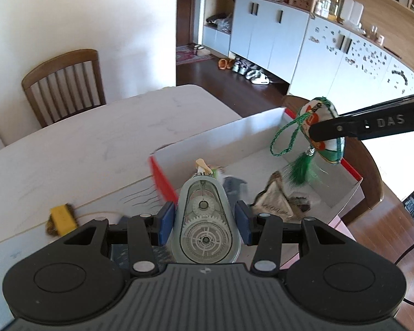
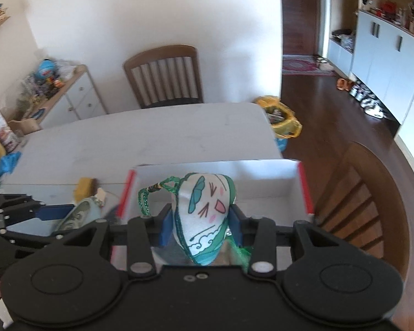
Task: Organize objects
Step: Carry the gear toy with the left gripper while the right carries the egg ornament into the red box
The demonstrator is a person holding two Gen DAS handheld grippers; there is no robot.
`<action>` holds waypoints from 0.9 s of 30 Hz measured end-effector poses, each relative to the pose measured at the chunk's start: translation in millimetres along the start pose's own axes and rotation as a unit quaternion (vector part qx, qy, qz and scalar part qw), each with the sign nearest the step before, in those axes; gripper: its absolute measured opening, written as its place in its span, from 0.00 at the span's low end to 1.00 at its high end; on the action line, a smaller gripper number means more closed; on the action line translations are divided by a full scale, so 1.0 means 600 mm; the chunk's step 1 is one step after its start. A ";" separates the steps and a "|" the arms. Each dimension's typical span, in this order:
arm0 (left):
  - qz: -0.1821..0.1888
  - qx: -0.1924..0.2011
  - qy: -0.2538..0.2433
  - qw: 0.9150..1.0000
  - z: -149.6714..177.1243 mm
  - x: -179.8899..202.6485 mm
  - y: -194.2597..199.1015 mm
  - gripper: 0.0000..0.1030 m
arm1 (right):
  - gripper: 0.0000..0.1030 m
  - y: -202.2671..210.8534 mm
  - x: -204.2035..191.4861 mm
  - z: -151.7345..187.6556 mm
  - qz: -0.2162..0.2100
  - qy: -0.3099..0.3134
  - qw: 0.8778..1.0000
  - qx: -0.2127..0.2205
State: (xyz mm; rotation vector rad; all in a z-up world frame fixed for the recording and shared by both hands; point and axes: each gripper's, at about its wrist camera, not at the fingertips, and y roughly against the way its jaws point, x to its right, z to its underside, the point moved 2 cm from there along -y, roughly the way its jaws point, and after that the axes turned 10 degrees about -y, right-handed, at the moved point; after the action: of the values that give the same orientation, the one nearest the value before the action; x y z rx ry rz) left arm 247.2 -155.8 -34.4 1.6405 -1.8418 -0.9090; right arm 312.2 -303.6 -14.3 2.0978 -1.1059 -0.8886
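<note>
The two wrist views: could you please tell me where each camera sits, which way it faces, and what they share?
Left wrist: sits on the left gripper, looking along its fingers over the white box toward the cabinets; its pads clamp a correction tape dispenser. The right gripper enters from the right.
Right wrist: sits on the right gripper, facing the wooden chair across the table; its pads clamp a plush sachet. The left gripper shows at left.
Shared: box, sachet, dispenser, yellow brush, table.
</note>
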 end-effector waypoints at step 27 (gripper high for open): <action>-0.008 -0.074 -0.028 0.997 -0.088 0.087 -0.223 0.45 | 0.40 -0.112 0.096 0.094 0.004 0.107 0.990 -0.097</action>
State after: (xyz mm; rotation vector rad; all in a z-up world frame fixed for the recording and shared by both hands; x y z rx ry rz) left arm 366.2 -221.6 -105.0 1.5549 -1.7541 -1.0810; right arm 324.0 -332.1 -114.6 1.9729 -0.8811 -0.7171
